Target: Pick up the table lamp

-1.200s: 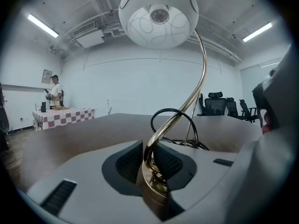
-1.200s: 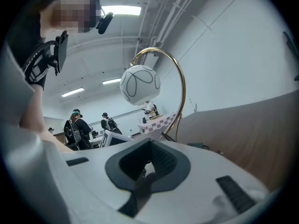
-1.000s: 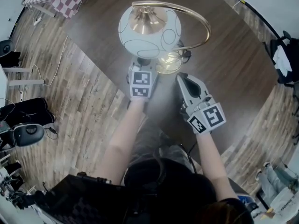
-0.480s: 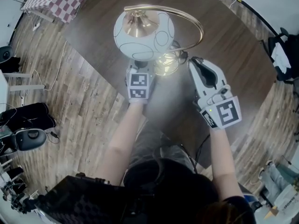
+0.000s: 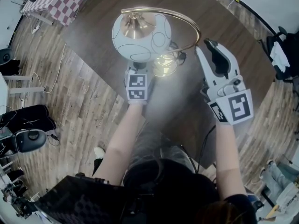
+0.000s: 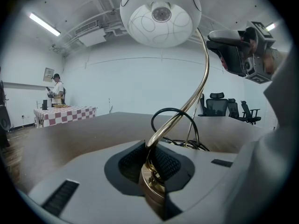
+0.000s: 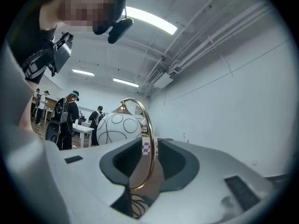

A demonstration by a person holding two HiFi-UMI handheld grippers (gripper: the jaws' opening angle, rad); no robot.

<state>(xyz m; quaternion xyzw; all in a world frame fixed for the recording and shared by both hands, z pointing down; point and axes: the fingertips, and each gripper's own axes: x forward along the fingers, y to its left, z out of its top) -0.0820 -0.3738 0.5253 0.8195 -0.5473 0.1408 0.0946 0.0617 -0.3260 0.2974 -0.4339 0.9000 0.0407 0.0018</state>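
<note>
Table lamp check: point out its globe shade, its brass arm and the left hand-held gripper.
globe shade (image 5: 152, 43), head view, on the white patterned glass.
brass arm (image 6: 171, 122), left gripper view, on the lower curve above the jaws.
left hand-held gripper (image 6: 150, 164), left gripper view, midway between its fingertips.

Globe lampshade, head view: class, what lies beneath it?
The left gripper reaches under the globe lampshade, beside the brass base. The shade covers its jaws from above.
</note>
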